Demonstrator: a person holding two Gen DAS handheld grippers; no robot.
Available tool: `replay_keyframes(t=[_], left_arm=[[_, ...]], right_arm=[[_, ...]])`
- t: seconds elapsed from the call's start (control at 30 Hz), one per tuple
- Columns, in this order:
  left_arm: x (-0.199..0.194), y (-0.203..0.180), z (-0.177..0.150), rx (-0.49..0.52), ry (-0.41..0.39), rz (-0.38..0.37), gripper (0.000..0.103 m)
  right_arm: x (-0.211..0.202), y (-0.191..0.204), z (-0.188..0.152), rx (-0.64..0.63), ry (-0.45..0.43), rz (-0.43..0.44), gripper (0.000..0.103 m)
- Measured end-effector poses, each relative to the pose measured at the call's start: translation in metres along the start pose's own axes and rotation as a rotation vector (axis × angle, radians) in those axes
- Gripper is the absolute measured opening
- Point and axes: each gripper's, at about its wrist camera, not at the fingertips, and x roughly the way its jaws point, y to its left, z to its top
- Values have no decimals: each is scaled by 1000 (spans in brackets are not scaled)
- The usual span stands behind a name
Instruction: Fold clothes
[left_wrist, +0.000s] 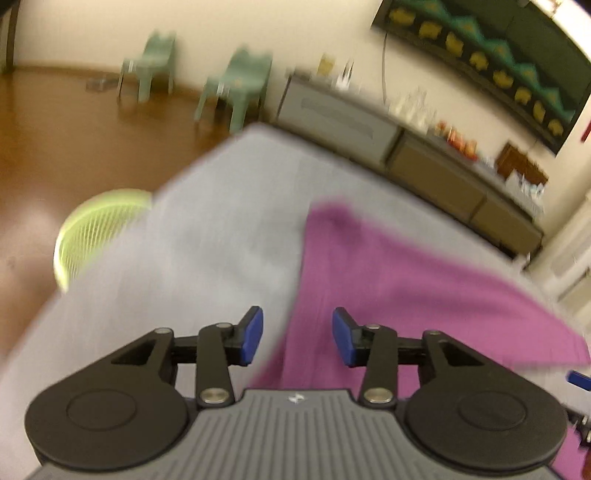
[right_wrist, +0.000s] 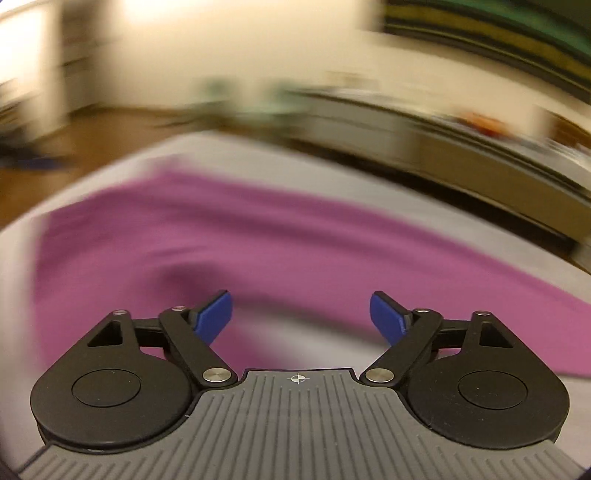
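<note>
On the grey table the purple garment lies spread, so I'd bring my empty left gripper, half-open, and right gripper, wide-open, onto its near edge.

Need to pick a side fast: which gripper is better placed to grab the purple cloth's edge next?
Probably left. The left gripper is open with the cloth edge running between its fingers; the right gripper hangs open over mid-cloth, though blur limits certainty.

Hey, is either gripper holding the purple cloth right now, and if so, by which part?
Neither. The left gripper and right gripper both stand open with nothing between their pads; the purple cloth lies loose on the grey table.
</note>
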Motion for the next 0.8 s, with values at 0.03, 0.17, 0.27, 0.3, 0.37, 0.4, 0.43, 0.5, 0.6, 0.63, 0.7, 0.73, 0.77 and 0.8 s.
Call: replay_keyframes(t=[0.03,0.17,0.27,0.3,0.37,0.4,0.43,0.5,0.6,0.63,0.7,0.73,0.77,0.8], left_arm=[[2,2,-11,7,30,14,43],[13,8,-49,33,128,55,56],[27,4,-50,51,128,18,41],[25,0,-49,73,115,3,16],[5,0,-43,59,43,-58,11],[-14,6,-39,20,-18,-106,11],[-32,12,-35,-19,-79,-153,10],[-40,30,-37,-55,-78,-68,11],[-4,33,-52,23,94,108,14],[0,28,-57,73,109,150,15],[-7,17,-59,144,53,247,28],[-15,14,-58,138,13,281,31],[-18,9,-57,146,-12,287,31],[-21,3,-55,155,-36,293,29]], right_arm=[[3,31,-1,-44,3,54,87],[21,104,-11,-136,47,105,87],[24,98,-24,-82,88,53,86],[20,88,-30,-54,99,23,86],[2,62,-43,2,109,-55,86],[-10,44,-53,39,117,-103,86],[-26,20,-67,88,130,-162,86],[-57,-28,-94,185,156,-278,86],[-101,-100,-134,334,198,-448,86],[-113,-121,-147,387,213,-492,86],[-144,-161,-174,501,212,-578,86],[-158,-178,-187,558,207,-619,86],[-170,-192,-198,616,204,-657,86],[-181,-205,-209,678,205,-694,82]])
